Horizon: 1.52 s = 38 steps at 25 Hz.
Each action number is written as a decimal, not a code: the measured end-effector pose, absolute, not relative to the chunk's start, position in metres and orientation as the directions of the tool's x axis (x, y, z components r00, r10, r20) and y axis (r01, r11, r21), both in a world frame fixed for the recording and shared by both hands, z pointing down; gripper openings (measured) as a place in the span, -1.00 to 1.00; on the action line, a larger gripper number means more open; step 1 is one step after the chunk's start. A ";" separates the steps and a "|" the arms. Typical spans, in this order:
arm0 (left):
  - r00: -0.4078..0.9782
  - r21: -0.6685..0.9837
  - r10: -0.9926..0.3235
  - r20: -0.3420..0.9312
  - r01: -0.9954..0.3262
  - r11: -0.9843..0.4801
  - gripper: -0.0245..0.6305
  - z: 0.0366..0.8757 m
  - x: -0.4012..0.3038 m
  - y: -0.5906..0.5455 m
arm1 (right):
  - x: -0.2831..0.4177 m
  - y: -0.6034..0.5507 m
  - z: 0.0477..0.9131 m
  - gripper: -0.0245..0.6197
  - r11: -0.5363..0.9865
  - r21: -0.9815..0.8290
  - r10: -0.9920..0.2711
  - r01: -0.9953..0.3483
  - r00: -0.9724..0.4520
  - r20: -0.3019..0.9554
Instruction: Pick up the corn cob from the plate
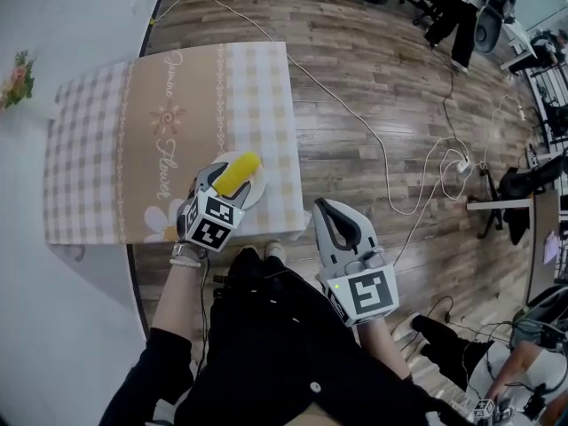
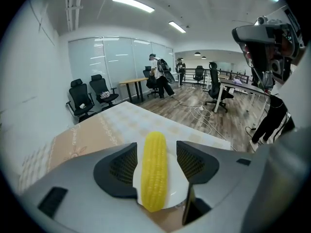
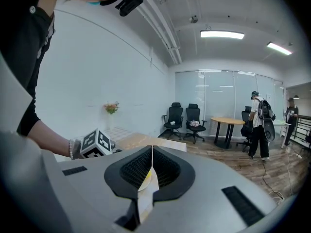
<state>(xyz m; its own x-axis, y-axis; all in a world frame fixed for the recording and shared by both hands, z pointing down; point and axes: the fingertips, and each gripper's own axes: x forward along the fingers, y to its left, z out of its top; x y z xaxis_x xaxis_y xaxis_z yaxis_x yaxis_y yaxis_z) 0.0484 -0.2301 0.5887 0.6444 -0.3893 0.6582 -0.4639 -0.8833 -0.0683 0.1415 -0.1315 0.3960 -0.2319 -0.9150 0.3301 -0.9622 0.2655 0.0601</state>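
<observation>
A yellow corn cob (image 1: 238, 174) lies on a small white plate (image 1: 256, 193) near the front right corner of the checked tablecloth (image 1: 106, 140). My left gripper (image 1: 232, 181) is down over the plate, its jaws open on either side of the cob. In the left gripper view the corn cob (image 2: 154, 169) runs lengthwise between the two pads (image 2: 124, 166), with the plate (image 2: 178, 181) showing in the gap on the right. My right gripper (image 1: 323, 211) hangs off the table to the right above the floor, its jaws shut with nothing in them (image 3: 152, 154).
The table's right edge (image 1: 291, 131) drops to a wooden floor with a white cable (image 1: 382, 149) and a power strip (image 1: 462, 166). A flower vase (image 1: 16, 76) stands at the far left. Office chairs (image 2: 90, 95) and people stand further off.
</observation>
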 end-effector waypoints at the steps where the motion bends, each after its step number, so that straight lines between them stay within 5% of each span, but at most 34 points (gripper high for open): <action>1: 0.643 -0.064 -0.385 0.662 -0.463 -0.884 -0.16 0.593 0.049 -0.231 | 0.142 -0.131 0.397 -0.79 0.264 0.059 -0.915 -0.963 -0.230 0.332; 38: 0.604 0.052 -0.282 0.746 -0.474 -0.879 -0.13 0.661 0.056 -0.246 | 0.143 -0.127 0.409 -0.79 0.232 0.066 -0.906 -0.971 -0.191 0.377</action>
<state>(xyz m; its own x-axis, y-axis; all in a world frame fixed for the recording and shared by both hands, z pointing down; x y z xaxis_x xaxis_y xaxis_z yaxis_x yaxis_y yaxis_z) 0.0563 -0.2460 0.6613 0.6039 -0.2817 0.7456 -0.4741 -0.8789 0.0519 0.1434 -0.1273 0.4095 -0.1909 -0.9064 0.3768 -0.9705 0.2318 0.0660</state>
